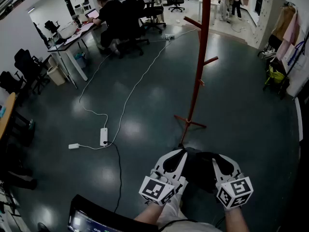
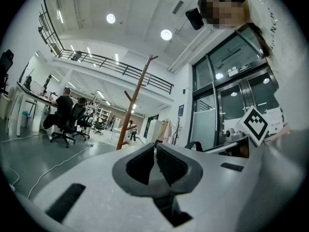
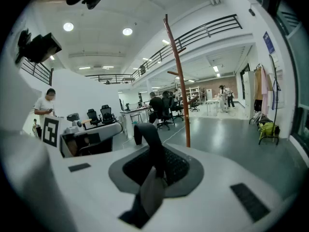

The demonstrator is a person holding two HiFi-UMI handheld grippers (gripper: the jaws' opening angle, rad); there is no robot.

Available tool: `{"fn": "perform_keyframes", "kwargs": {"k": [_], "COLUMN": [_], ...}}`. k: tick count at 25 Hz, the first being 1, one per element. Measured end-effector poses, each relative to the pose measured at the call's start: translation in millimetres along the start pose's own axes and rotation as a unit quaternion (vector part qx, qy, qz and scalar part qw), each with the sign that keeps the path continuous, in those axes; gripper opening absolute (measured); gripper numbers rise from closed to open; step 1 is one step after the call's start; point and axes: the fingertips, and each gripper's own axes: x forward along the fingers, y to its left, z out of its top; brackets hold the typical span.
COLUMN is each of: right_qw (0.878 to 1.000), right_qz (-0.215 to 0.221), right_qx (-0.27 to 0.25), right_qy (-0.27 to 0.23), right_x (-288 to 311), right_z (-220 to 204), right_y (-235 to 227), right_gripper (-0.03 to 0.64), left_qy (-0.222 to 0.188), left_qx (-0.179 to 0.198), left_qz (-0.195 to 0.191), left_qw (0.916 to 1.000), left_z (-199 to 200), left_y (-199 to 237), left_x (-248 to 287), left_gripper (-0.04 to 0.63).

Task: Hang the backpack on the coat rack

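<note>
Right hand-held gripper (image 3: 157, 154) is clenched on a black strap (image 3: 146, 132) of the backpack (image 1: 200, 170), and the loop stands up out of its pads toward twelve o'clock. Left hand-held gripper (image 2: 156, 149) has its jaws pressed together. Its own view shows no webbing between the pads, so I cannot tell whether it nips any fabric. In the head view the backpack sits at six o'clock between the two grippers, touching both, and seems to be held clear of the floor (image 1: 145, 81).

I judge the step in hand to be the carry: the bag is gripped but held short of the coat rack (image 1: 201, 57), and nothing hangs there yet. The rack stands near, at twelve o'clock from the bag, with its feet (image 1: 189, 123) just beyond the gripper tips.

The next move probably calls for lifting the strap above a peg, presenting the open loop to the peg's tip and lowering it on. The short peg (image 1: 211, 60), at three o'clock off the pole, sits lower. The longer peg (image 1: 192, 21), at nine o'clock, sits higher.

Seen from above, the backpack is foreshortened. Its long axis appears to run downward from the strap, with its top end toward the grippers. The rack's long axis is upright, and its pegs slant up and outward.
</note>
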Motion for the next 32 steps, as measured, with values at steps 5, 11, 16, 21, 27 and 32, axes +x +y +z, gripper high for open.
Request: {"fn": "perform_keyframes", "kwargs": {"k": [5,11,16,21,27,32], "right_qw": [1.0,0.999,0.999,0.999,1.0,1.0], "right_qz": [0.013,0.021,0.02,0.017,0.008,0.012], "right_qx": [-0.013,-0.018,-0.014,-0.02,-0.018,-0.025], "right_qy": [0.005,0.018,0.023,0.022,0.015,0.013], "right_x": [46.7,98.1,139.2,170.1,201.3,220.8], "right_z": [17.5,40.4,65.5,90.8,111.0,125.2], "right_y": [-21.5,-42.8,-59.1,-76.7,-95.4,-111.2], "right_gripper": [0.052,0.052,0.052,0.052,0.052,0.052], "left_qy": [-0.014,-0.012,-0.006,-0.007,-0.011,-0.015], "left_qx": [-0.004,-0.01,-0.012,-0.013,-0.012,-0.011], "left_qz": [0.011,0.006,-0.001,-0.007,-0.01,-0.004], "left_qw": [0.9998,0.9999,0.9999,0.9999,0.9998,0.9998], "left_z": [5.0,8.7,15.7,25.8,34.4,42.0], "left_y": [42.4,82.6,115.5,142.1,167.2,172.6], "left_x": [49.9,104.6,144.6,176.8,209.8,229.5], "left_gripper": [0.026,0.026,0.026,0.026,0.026,0.026]}}
